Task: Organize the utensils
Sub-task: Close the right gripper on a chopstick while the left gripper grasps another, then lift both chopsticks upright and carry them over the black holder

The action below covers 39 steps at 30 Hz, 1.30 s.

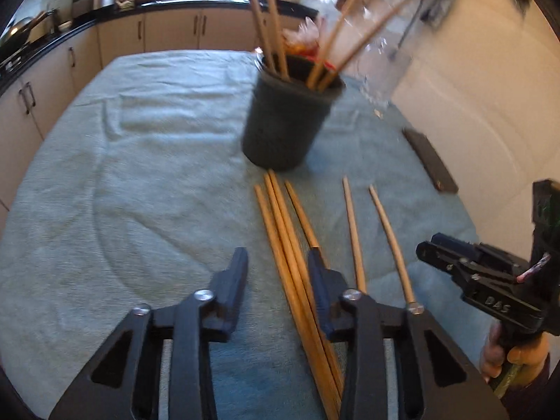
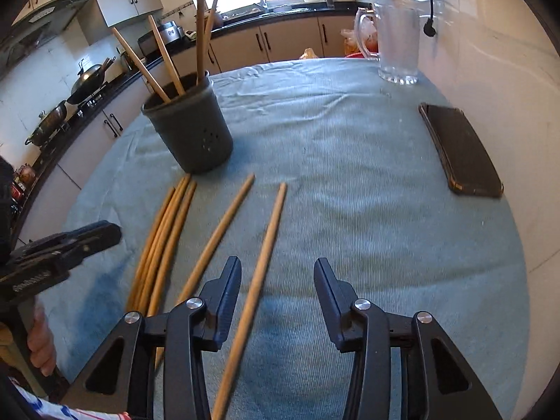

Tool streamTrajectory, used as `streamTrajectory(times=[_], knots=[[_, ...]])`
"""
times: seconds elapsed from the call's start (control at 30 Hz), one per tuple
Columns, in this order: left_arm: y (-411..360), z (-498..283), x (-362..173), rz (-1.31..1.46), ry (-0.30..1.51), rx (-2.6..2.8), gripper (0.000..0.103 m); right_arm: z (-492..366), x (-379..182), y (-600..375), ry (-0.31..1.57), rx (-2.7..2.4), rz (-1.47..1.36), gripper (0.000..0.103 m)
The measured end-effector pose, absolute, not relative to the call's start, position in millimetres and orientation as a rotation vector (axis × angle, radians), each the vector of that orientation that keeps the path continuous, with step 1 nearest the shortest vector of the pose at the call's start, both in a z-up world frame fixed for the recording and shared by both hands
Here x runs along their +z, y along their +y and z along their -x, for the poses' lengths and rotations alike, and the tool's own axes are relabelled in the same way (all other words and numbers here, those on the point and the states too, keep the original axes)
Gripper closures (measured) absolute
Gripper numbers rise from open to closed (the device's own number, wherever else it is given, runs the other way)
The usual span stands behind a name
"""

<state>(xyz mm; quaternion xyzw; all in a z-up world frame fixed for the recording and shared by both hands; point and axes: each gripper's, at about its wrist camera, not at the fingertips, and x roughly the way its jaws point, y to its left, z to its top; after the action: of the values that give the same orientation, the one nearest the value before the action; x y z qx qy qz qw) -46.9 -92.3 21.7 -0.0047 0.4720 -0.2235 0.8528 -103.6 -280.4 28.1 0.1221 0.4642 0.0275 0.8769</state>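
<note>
A dark grey holder (image 1: 283, 122) (image 2: 192, 129) stands on the cloth with several wooden chopsticks upright in it. In front of it lie loose chopsticks: a tight bundle (image 1: 280, 217) (image 2: 168, 224) and two singles (image 1: 353, 231) (image 2: 224, 231). My left gripper (image 1: 276, 266) hangs low over the bundle, open, with the sticks running between its fingers close to the right one. My right gripper (image 2: 277, 266) is open too, and the rightmost single chopstick (image 2: 269, 231) passes between its fingers without touching the pads. Each gripper shows at the edge of the other's view, held by a hand.
A pale green cloth (image 1: 140, 175) (image 2: 350, 175) covers the table. A dark flat phone-like slab (image 1: 430, 161) (image 2: 462, 150) lies at the right by the white wall. A glass jug (image 2: 399, 42) stands at the far right corner. Kitchen counters run behind and to the left.
</note>
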Motion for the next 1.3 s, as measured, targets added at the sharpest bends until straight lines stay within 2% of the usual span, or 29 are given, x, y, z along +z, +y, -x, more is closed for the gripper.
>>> streamTrajectory(times=[0.17,0.23,0.73,0.8,0.87,0.97,1.3], knots=[[-105,41,4,-0.026,1.045,-0.473,0.085,102,21,-279,0.979,0.072,-0.263,0.056],[-107,40,2,-0.046,1.041,-0.473,0.096,102,20,-275,0.983,0.078,-0.260,0.056],[-85,29,6,-0.110,1.079,-0.397,0.095,89,9,-264,1.028,0.045,-0.176,0.056],[-84,27,6,-0.094,1.094,-0.392,0.095,83,8,-259,1.035,0.038,-0.138,0.061],[-82,26,7,-0.078,1.111,-0.392,0.095,79,8,-259,1.052,0.032,-0.118,0.089],[-78,25,8,-0.096,1.133,-0.375,0.095,79,8,-269,1.093,0.044,-0.148,0.092],[-69,9,9,-0.123,1.232,-0.351,0.093,92,8,-309,1.246,0.039,-0.201,0.092]])
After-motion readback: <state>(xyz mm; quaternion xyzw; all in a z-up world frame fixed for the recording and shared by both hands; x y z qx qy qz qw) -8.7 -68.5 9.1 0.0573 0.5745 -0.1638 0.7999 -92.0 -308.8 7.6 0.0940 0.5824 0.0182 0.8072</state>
